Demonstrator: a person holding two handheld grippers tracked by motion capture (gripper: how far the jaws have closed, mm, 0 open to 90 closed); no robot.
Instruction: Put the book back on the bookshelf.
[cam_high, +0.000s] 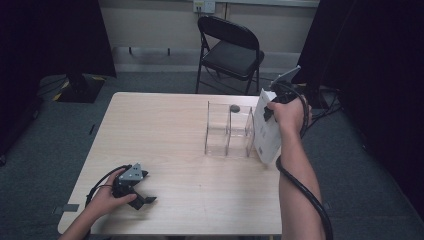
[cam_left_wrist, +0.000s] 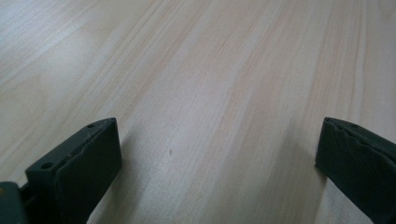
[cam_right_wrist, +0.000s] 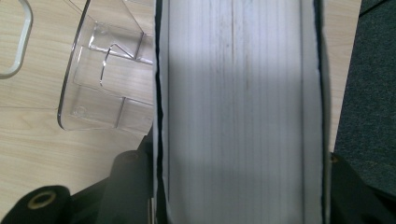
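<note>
The right tongs (cam_high: 270, 111) are holding a thick white book (cam_high: 266, 131). In the right gripper view, the two black jaws are squeezing the book (cam_right_wrist: 238, 107) from both sides, and its white page edges are facing the camera. The book is hanging tilted under the right tongs, over the right edge of the tabletop (cam_high: 165, 135). Its lower corner is just by the tabletop edge, but you cannot tell if it is touching.

Just beside the book, on the side away from the right hand (cam_high: 289, 114), a clear plastic rack (cam_high: 227, 131) with open slots is standing on the tabletop. A small dark round thing (cam_high: 234, 107) is sitting at its far rim.

The left tongs (cam_high: 142, 198) are resting low on the tabletop, well apart from the book and the rack. The left hand (cam_high: 107, 199) is gripping them. Their jaws are standing wide, with only bare wood (cam_left_wrist: 210, 93) between them.

A black folding chair (cam_high: 231, 50) is standing on the floor beyond the tabletop.
</note>
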